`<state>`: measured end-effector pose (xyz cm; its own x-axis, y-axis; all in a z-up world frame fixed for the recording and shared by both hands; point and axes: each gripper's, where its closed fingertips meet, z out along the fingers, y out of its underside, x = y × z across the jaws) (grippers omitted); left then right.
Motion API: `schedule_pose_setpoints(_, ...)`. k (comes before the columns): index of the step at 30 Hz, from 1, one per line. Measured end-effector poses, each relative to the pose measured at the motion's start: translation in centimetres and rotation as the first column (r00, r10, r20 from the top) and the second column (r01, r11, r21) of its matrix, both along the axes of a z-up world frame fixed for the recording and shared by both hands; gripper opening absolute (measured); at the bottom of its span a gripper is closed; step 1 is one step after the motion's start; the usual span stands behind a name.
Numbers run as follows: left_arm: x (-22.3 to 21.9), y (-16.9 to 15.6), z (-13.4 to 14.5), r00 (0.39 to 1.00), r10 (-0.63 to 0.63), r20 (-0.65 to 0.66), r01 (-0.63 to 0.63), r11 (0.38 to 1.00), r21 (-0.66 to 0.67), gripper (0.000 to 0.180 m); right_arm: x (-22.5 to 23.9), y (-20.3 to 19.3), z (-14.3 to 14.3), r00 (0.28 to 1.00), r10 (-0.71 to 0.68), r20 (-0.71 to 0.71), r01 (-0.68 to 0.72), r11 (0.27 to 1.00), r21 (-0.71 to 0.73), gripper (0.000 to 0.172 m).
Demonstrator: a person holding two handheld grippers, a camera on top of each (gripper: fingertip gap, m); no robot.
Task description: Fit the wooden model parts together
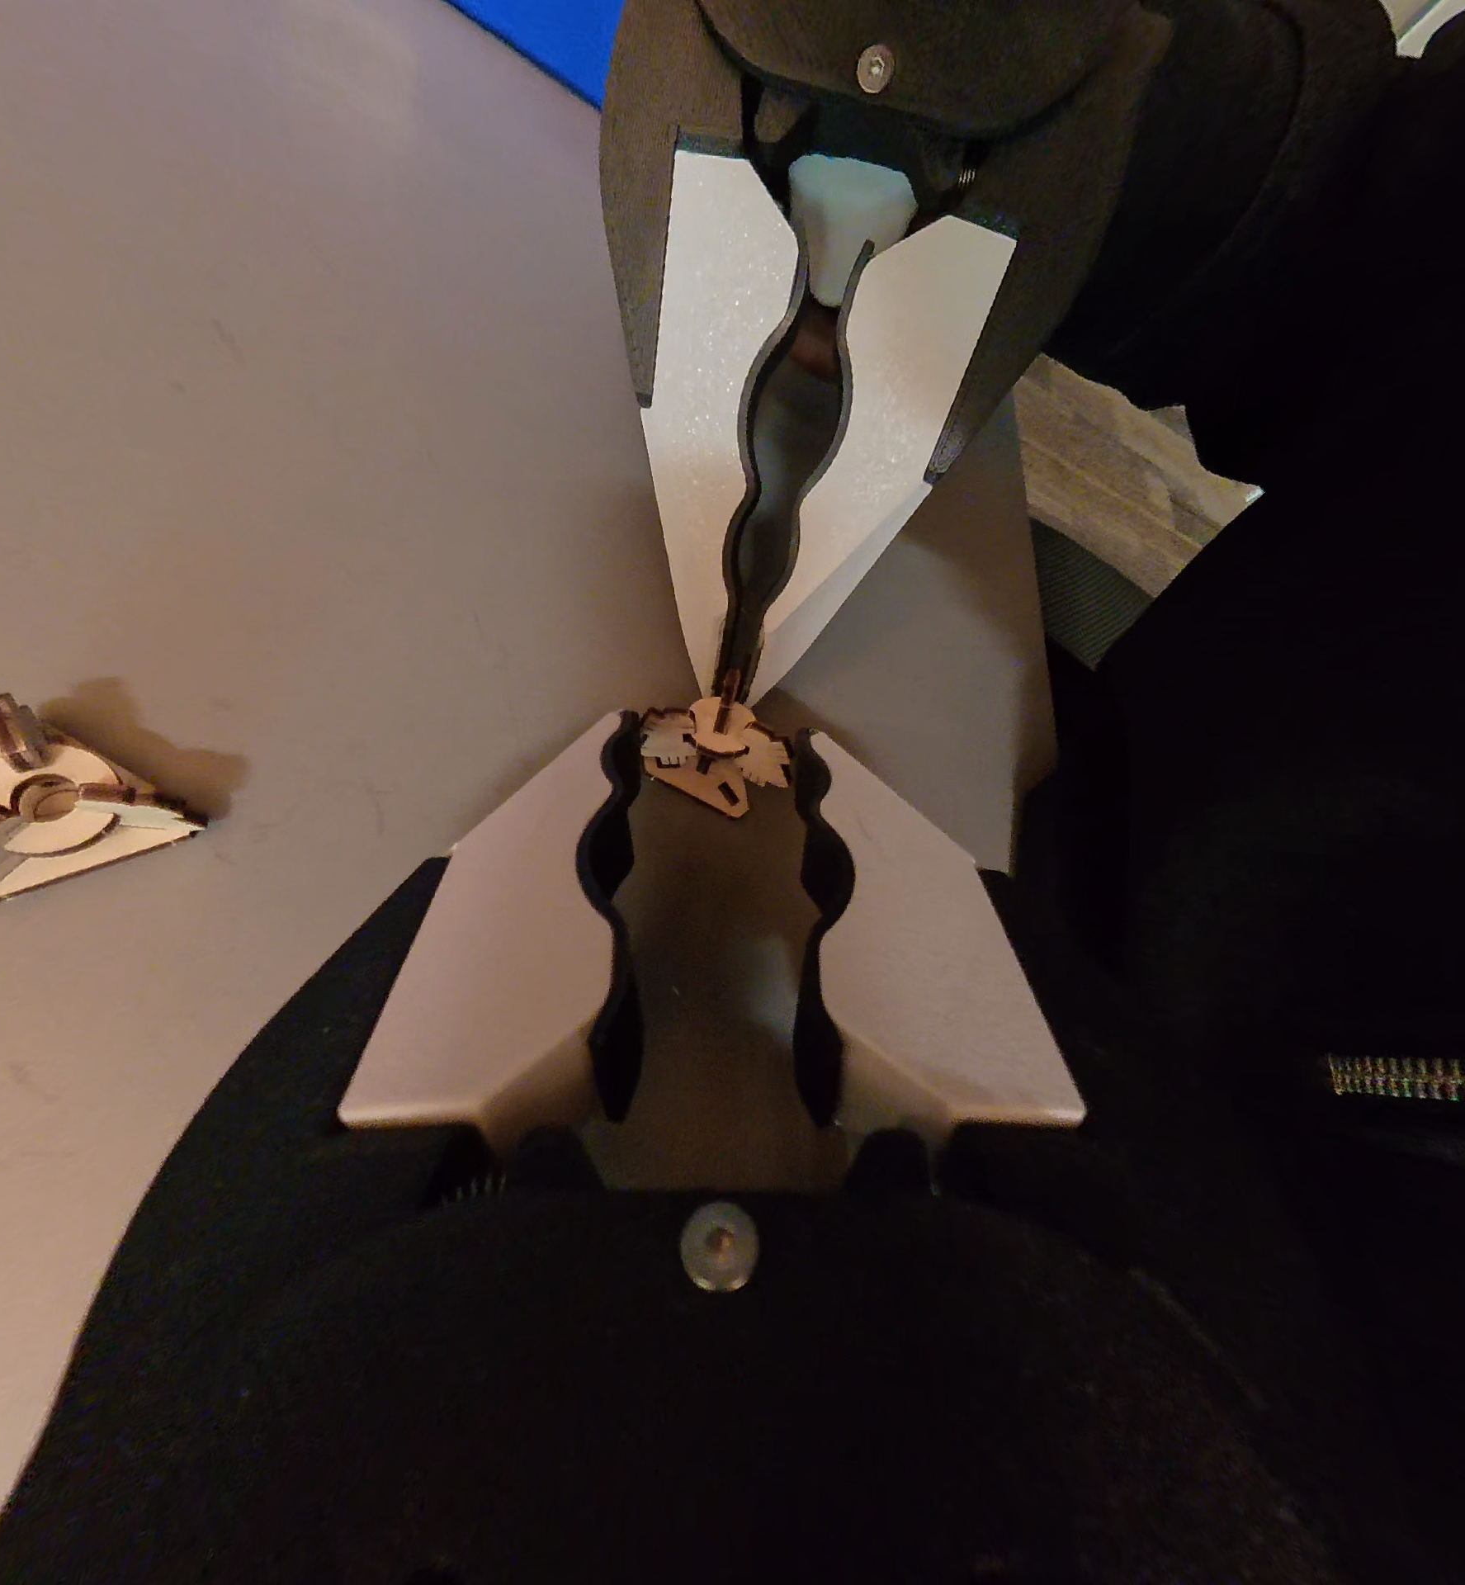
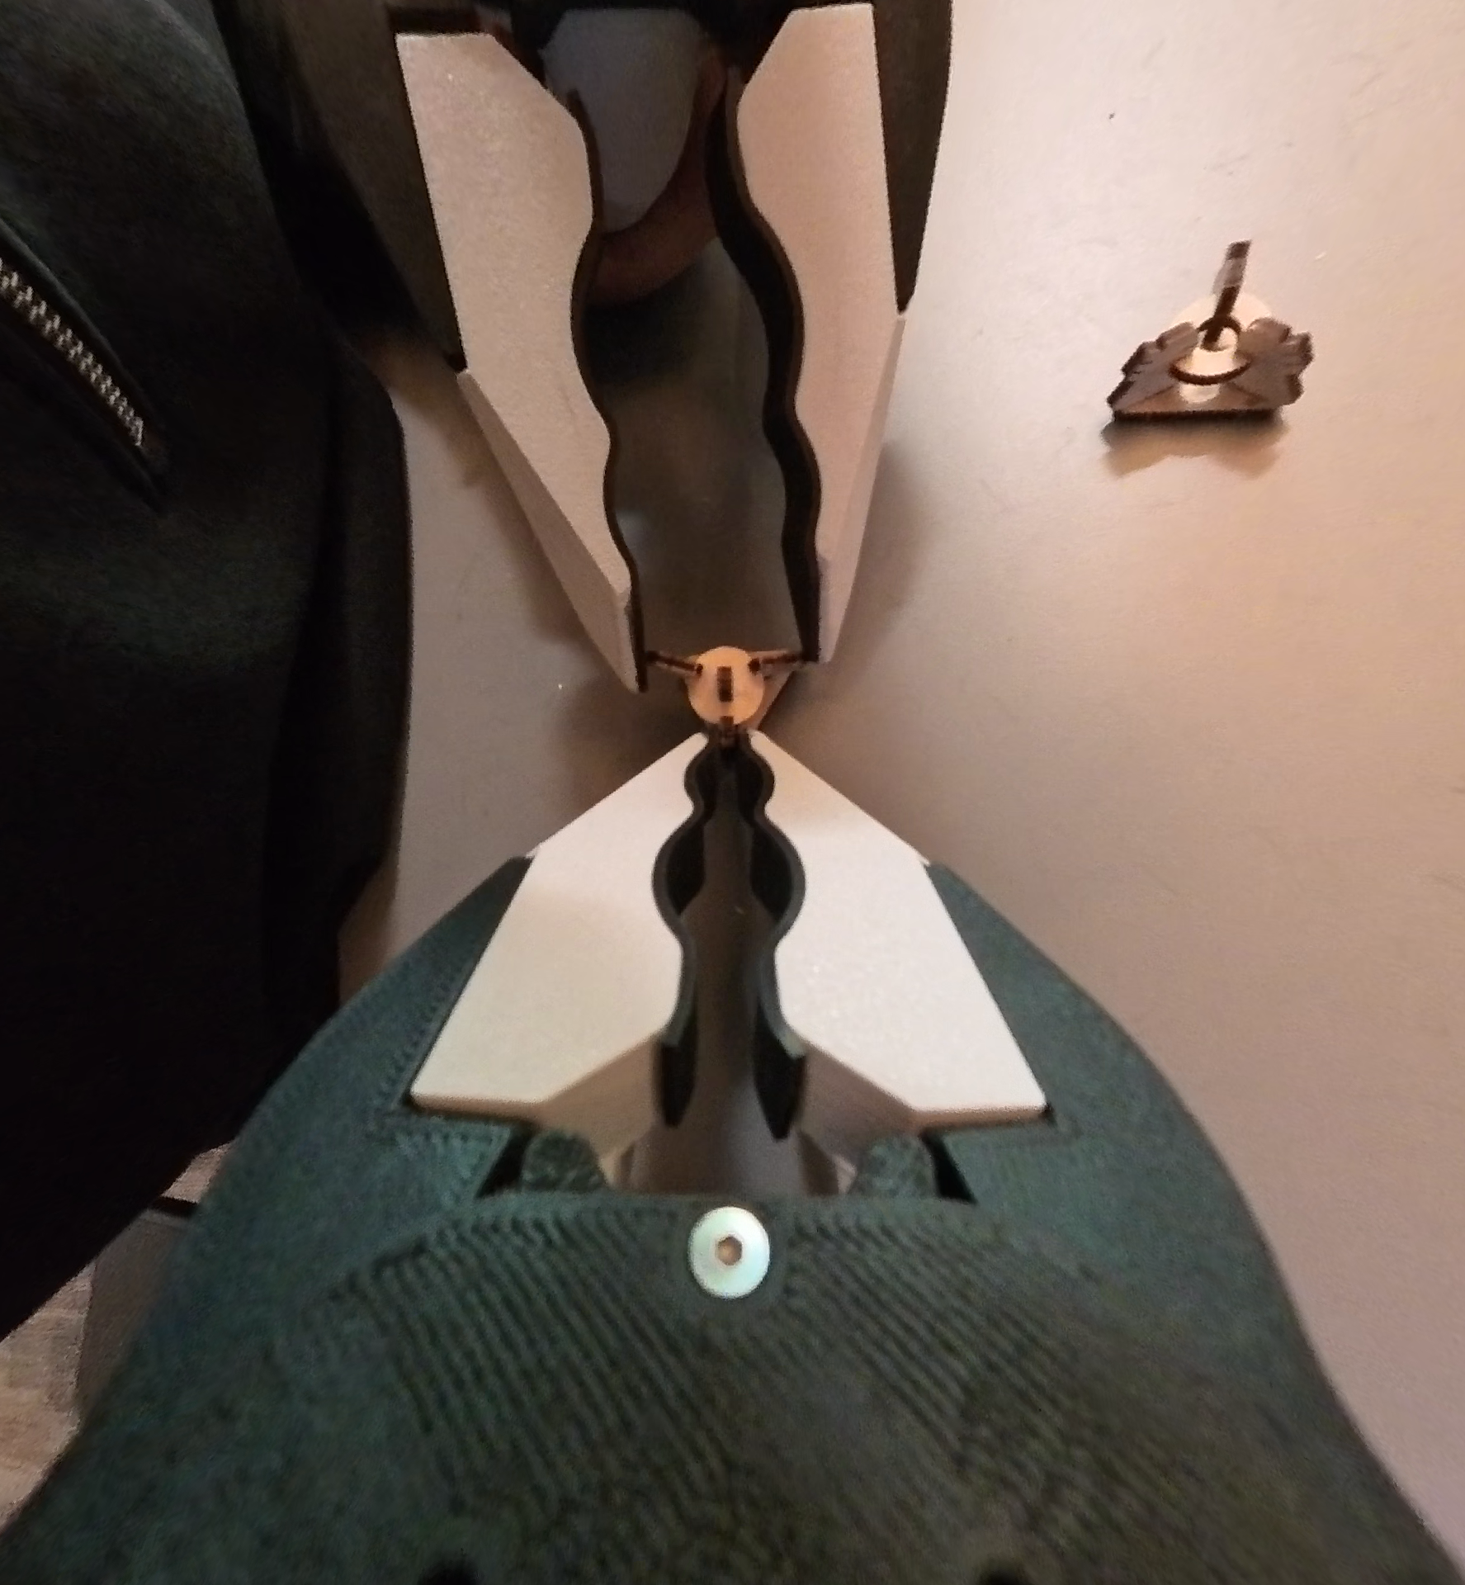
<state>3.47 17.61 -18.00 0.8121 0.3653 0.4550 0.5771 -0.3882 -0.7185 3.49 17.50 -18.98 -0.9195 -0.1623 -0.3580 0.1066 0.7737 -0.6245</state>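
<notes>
wooden piece [image 1: 707,755]: pale tan, dark brown edges
second wooden piece [image 1: 68,802]: same tan, brown edges
surface [image 1: 283,429]: plain greyish-beige
fingers [image 1: 497,943]: white, black wavy pads
jacket [image 2: 111,600]: black, silver zip

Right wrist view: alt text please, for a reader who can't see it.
Two grippers meet tip to tip over a pale table, sharing a small wooden assembly: the right gripper is pinched shut on a thin peg of it, while the left gripper spans its sides. A second wooden assembly lies on the table at upper right; a dark sleeve fills the left.

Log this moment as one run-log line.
left gripper: clamping small laser-cut wooden assembly | right gripper: shut on its peg | second wooden assembly: on table
</notes>
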Motion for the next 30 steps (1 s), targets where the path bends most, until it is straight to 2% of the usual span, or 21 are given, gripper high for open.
schedule_pose_setpoints(21,-0.2,-0.1,-0.1,0.996,0.02,-0.089,-0.024,0.999,-0.047,0.032,-0.1,-0.2,-0.2,0.995,-0.091,0.048,0.092,0.996,-0.019,0.001)
schedule_pose_setpoints(30,-0.8,-0.8,1.1,0.996,0.07,-0.059,-0.067,0.996,0.055,0.024,-0.4,-0.5,0.5,0.988,-0.149,0.038,0.151,0.986,-0.074,0.001)
